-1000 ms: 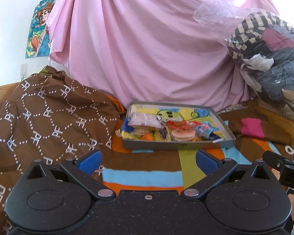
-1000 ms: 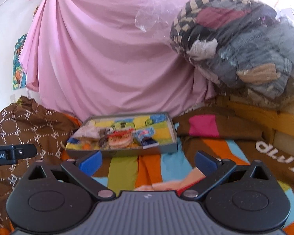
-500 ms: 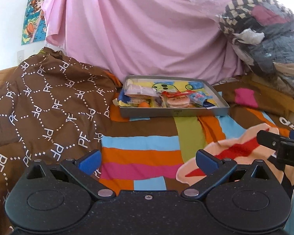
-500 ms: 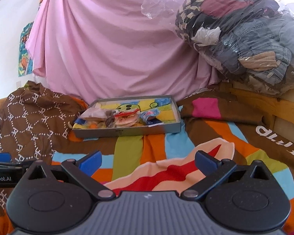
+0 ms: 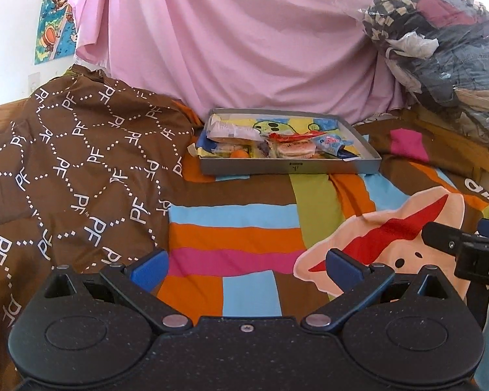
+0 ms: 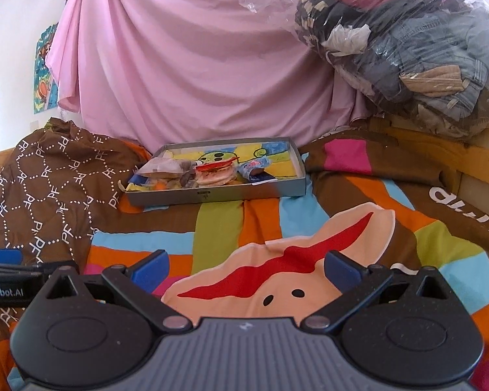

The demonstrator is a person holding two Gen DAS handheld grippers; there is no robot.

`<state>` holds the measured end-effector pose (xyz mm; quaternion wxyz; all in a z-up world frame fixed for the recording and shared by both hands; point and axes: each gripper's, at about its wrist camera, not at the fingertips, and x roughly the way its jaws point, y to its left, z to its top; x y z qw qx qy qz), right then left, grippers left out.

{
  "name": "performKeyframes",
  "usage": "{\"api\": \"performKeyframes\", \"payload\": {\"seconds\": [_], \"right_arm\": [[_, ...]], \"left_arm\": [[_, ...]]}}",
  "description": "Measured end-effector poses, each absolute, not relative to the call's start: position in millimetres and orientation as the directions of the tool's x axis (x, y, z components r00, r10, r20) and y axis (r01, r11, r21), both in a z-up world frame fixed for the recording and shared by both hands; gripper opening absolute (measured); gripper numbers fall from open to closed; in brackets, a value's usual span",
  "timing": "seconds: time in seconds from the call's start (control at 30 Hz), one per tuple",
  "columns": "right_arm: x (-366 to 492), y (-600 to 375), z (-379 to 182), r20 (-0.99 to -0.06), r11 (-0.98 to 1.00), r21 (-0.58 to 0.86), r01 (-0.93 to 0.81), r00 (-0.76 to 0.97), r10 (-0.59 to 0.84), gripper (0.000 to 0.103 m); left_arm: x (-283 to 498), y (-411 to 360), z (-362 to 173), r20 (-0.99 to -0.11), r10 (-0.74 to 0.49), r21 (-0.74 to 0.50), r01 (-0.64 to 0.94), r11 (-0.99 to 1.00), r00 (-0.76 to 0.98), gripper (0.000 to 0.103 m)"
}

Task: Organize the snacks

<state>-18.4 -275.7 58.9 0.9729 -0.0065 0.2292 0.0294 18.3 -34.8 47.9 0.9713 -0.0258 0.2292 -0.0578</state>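
A shallow grey tray (image 5: 290, 167) (image 6: 218, 195) rests on the striped bedspread, far ahead of both grippers. Several snack packets lie heaped in its front left part: a clear white-wrapped pack (image 5: 231, 129) (image 6: 161, 166), a round pink biscuit pack (image 5: 291, 150) (image 6: 213, 174), a small blue pouch (image 5: 331, 140) (image 6: 254, 165) and an orange piece (image 5: 239, 153). My left gripper (image 5: 246, 265) is open and holds nothing, well short of the tray. My right gripper (image 6: 246, 265) is open and holds nothing too. Each gripper's side shows at the other view's edge.
A brown patterned quilt (image 5: 71, 163) is bunched at the left. A pink sheet (image 5: 228, 32) hangs behind the tray. A clear bag of clothes (image 6: 407, 39) sits on a wooden ledge (image 6: 440, 156) at the right. Striped bedspread (image 5: 231, 238) lies between grippers and tray.
Both grippers have pulled back from the tray and tilted down, so more bedspread shows in front. The jaws stay open. The snacks have not moved.
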Motion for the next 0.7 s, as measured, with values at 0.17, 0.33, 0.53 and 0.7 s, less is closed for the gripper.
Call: {"api": "performKeyframes", "payload": {"seconds": [0.17, 0.33, 0.53, 0.7], "right_arm": [[-16.5, -277.0, 56.1, -0.457, 0.998, 0.003, -0.060, 0.888, 0.055, 0.103], [-15.4, -276.7, 54.8, -0.462, 0.998, 0.002, -0.061, 0.885, 0.055, 0.103], [-15.3, -275.6, 54.5, -0.464, 0.998, -0.004, -0.062, 0.884, 0.053, 0.103], [-16.2, -275.1, 53.7, -0.465, 0.998, -0.008, -0.064, 0.884, 0.053, 0.103]], "left_arm": [[19.1, -34.7, 46.0, -0.451, -0.118, -0.084, 0.089, 0.992, 0.885, 0.102], [19.7, -35.0, 46.1, -0.452, -0.112, -0.087, 0.082, 0.993, 0.885, 0.102], [18.1, -34.2, 47.5, -0.444, -0.119, -0.100, 0.083, 0.992, 0.888, 0.102], [17.6, -34.1, 47.7, -0.444, -0.116, -0.104, 0.077, 0.992, 0.888, 0.102]]}}
